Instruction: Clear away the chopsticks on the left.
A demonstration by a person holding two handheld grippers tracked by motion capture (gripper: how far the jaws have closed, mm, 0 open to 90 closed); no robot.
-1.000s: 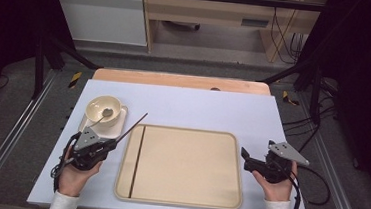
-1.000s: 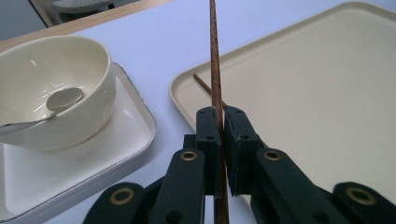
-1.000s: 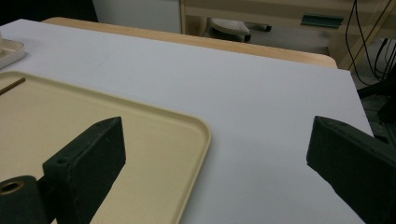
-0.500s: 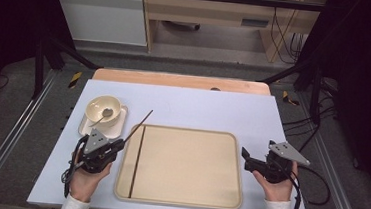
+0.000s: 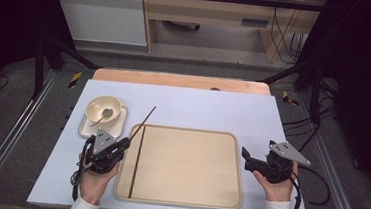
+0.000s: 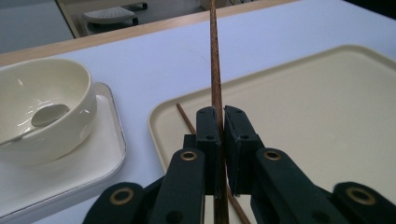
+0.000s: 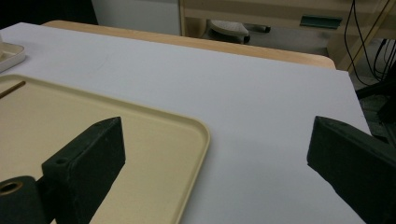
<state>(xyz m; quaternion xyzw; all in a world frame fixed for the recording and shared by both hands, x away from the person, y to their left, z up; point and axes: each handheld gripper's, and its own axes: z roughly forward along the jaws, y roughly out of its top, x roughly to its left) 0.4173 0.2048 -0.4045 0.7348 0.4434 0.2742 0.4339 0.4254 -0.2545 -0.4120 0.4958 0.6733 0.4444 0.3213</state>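
Right now the left gripper (image 6: 221, 135) has its fingers (image 6: 208, 140) pinched nearly together on one chopstick (image 6: 215, 70), clamped near its lower end so the long part sticks out ahead, up and away over the left rim of the tray (image 5: 181, 200); in the high view that same stick (image 5: 144, 120) slants from the gripper (image 5: 120, 147) toward the far side of the counter (image 5: 208, 109). Second chopstick (image 5: 138, 161) lies flat inside the tray, along its left edge, pointing near to far; it also shows under the held one in the left gripper view (image 6: 186, 119). My guess: the held stick is being carried to lie beside its mate, so the grip low on the stick leaves the tip free to aim. Right gripper (image 5: 256, 165) sits by the tray's right edge, fingers (image 7: 84, 161) spread wide with nothing between them, likely just waiting. Left of the tray, a small white dish (image 5: 87, 127) carries a bowl (image 5: 103, 109) with a spoon (image 5: 103, 114) in it, well clear of the sticks.
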